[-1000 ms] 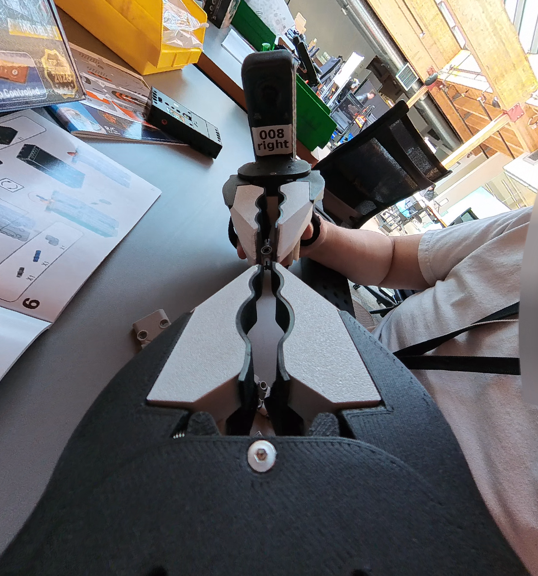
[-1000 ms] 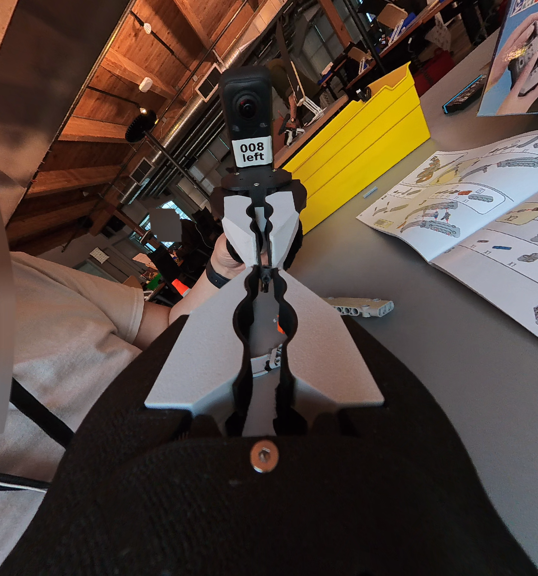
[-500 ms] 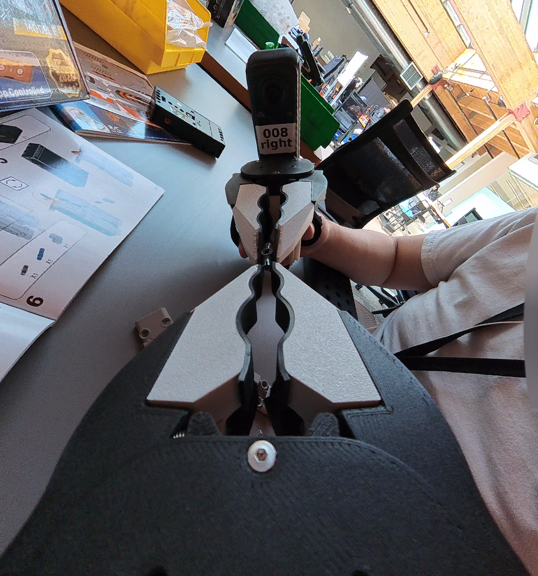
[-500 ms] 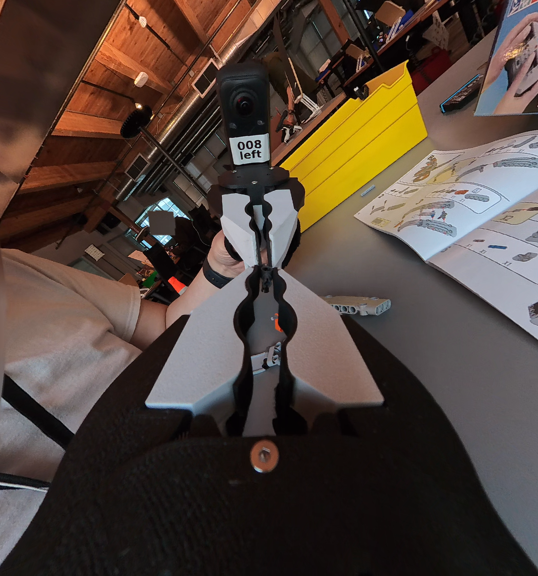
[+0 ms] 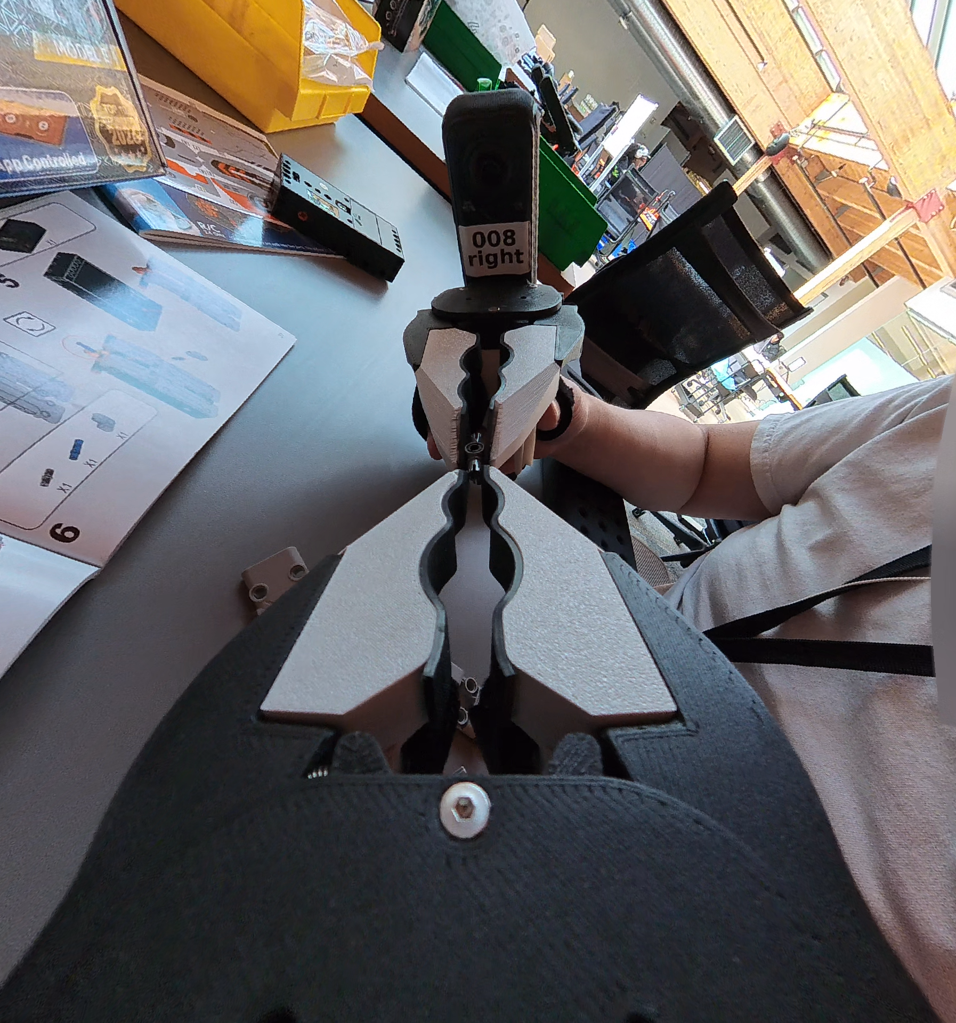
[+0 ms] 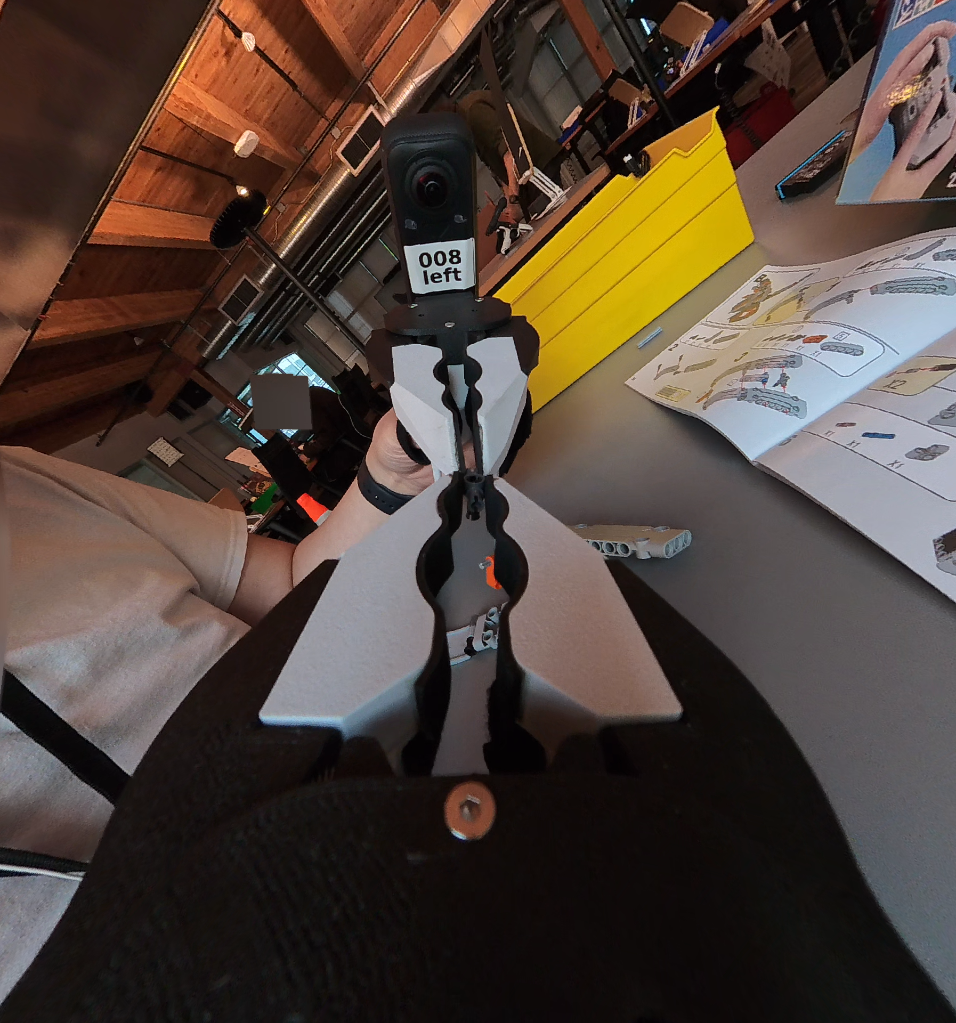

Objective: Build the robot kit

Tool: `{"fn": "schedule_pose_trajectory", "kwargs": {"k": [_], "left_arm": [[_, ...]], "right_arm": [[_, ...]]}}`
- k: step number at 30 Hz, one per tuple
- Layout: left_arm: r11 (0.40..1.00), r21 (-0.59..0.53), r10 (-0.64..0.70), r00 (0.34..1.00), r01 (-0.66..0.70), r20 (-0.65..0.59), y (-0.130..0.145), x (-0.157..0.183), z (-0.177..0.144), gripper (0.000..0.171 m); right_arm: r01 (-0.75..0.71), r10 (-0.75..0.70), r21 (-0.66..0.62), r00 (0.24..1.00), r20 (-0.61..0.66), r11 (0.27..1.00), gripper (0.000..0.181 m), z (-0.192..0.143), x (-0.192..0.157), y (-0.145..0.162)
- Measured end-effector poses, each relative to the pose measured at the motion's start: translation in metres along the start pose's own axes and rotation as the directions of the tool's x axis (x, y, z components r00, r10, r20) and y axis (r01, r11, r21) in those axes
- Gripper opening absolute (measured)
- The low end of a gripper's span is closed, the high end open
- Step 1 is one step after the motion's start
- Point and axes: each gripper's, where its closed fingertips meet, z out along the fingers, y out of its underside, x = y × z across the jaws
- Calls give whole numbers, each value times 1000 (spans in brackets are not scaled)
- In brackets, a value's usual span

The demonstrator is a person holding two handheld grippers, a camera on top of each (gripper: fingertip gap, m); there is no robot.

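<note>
My two grippers meet tip to tip above the grey table (image 5: pixel 321 354). A small black pin (image 6: pixel 472 490) sits between the tips of my right gripper (image 6: pixel 472 487), which is shut on it. In the left wrist view the pin (image 5: pixel 473 447) shows in the right gripper's tips (image 5: pixel 473 443). My left gripper (image 5: pixel 473 480) is shut, and its tips close on the pin's near end. The left gripper also shows in the right wrist view (image 6: pixel 467 468). A person's hands hold both grippers.
An open instruction booklet (image 5: pixel 105 387) (image 6: pixel 852 387), a yellow bin (image 5: pixel 254 50) (image 6: pixel 631 238), a printed box (image 5: pixel 49 94), a black block (image 5: pixel 337 221), a small grey piece (image 5: pixel 273 578) and a grey beam (image 6: pixel 631 540) lie on the table. A mesh chair (image 5: pixel 686 293) stands beyond its edge. The tips of both grippers are at nearly the same place. Both grippers' tips are roughly 9 centimetres from the small grey piece (image 5: pixel 273 578). Look for it in the right wrist view (image 6: pixel 660 538) too.
Both grippers stay tip to tip on the pin. They have shifted only slightly over the table.
</note>
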Motion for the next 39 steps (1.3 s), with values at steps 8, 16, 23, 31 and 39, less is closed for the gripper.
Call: {"fn": "schedule_pose_trajectory", "kwargs": {"k": [8,16,23,31,39], "left_arm": [[1000,-1,3,1000,-3,2,0,0,1,2],[1000,19,-6,988,3,152,-2,-27,-25,27],[975,-175,-63,932,133,357,39,-64,-24,38],[940,-251,-104,894,232,435,56,-76,-19,41],[900,-372,26,825,227,564,62,-79,-18,34]], "right_arm": [[3,-3,-7,1000,-12,1000,5,-1,1,1],[40,-42,-35,997,-65,999,5,-4,7,4],[153,-187,-157,956,-227,976,5,-7,28,15],[212,-282,-258,919,-275,943,5,-4,37,26],[213,-279,-246,919,-278,946,5,-6,36,24]]}}
